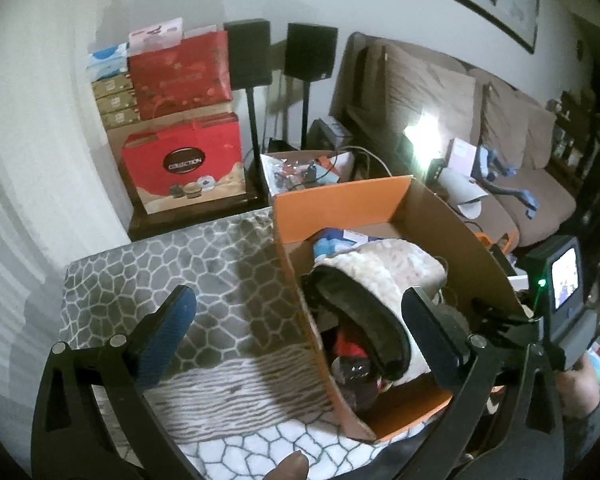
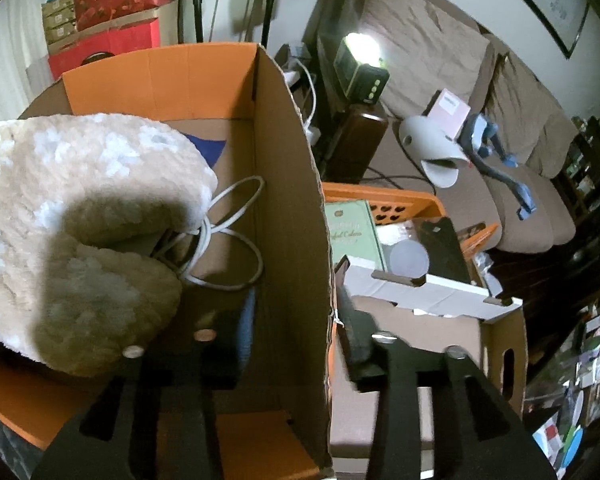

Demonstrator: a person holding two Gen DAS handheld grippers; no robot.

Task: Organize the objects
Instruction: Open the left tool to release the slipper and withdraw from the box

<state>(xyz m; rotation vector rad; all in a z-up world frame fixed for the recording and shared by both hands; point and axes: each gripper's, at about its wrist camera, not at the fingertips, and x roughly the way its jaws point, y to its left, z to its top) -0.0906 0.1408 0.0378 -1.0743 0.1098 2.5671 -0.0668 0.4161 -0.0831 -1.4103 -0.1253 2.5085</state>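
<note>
An orange cardboard box stands on a patterned cloth. Inside lie a fluffy cream slipper with a black sole, a blue item and dark objects. My left gripper is open, its fingers straddling the box's left wall, one finger outside, one inside beside the slipper. In the right wrist view the same box holds the slipper and a white cable. My right gripper straddles the box's right wall, one finger inside, one outside; the jaws look closed on that wall.
Red gift boxes are stacked at the back left by two black speakers. A brown sofa holds a lamp and grey items. A white-rimmed carton and an orange basket stand right of the box.
</note>
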